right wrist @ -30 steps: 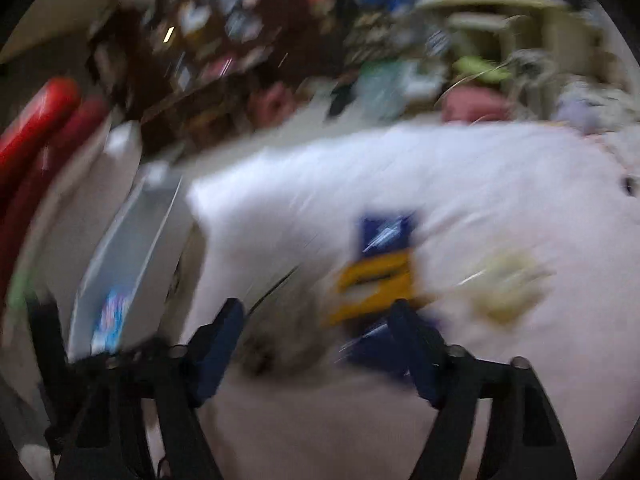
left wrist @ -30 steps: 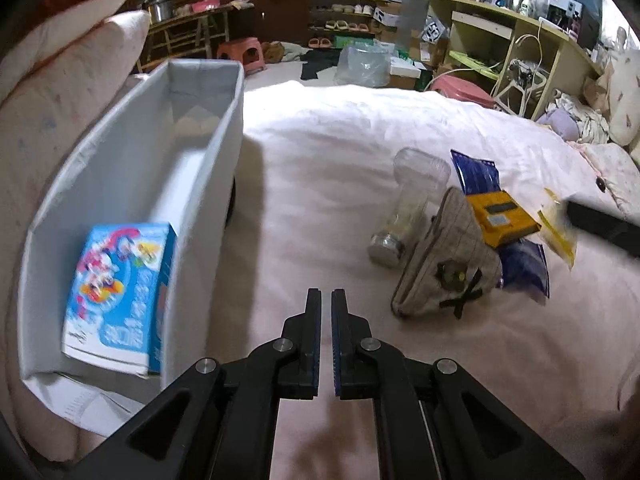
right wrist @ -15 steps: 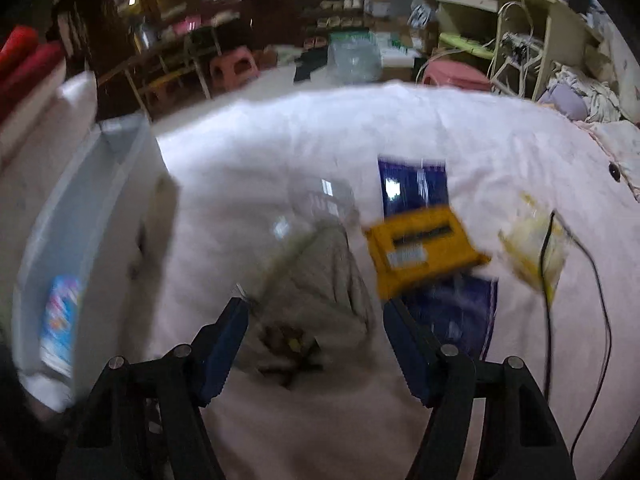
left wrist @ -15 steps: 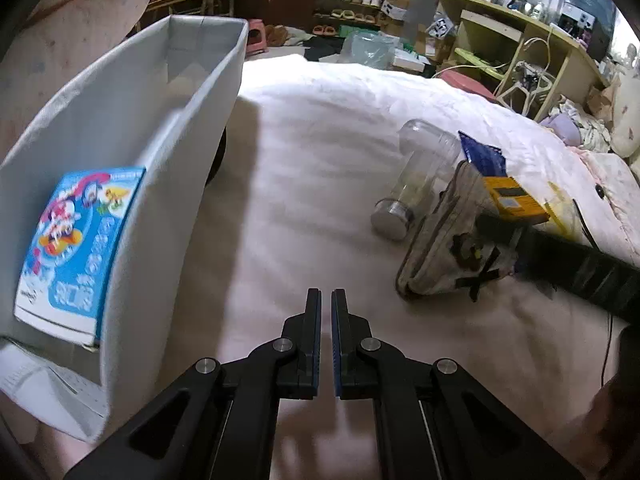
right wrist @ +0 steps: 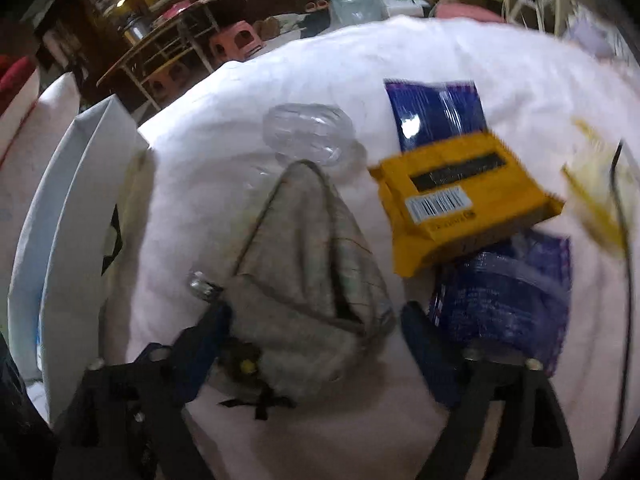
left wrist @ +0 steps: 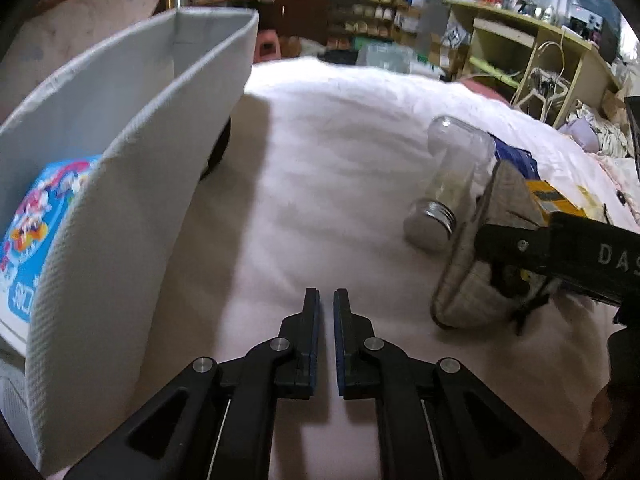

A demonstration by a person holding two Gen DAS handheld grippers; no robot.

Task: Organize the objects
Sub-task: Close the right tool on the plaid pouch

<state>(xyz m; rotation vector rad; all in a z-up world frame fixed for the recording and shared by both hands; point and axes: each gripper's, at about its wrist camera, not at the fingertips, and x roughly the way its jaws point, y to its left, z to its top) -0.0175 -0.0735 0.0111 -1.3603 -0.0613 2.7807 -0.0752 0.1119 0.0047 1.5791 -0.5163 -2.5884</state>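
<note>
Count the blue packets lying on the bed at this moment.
2. One blue packet lies beyond the yellow box, partly under its far edge. The other blue packet lies nearer, under the box's near edge, beside the right gripper. More could be hidden.

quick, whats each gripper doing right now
left gripper: shut, holding nothing, over the bedsheet.
right gripper: open, fingers either side of the grey pouch, not closed on it.

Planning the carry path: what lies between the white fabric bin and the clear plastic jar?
Only bare pink bedsheet, in the left wrist view, separates white fabric bin from clear plastic jar.
</note>
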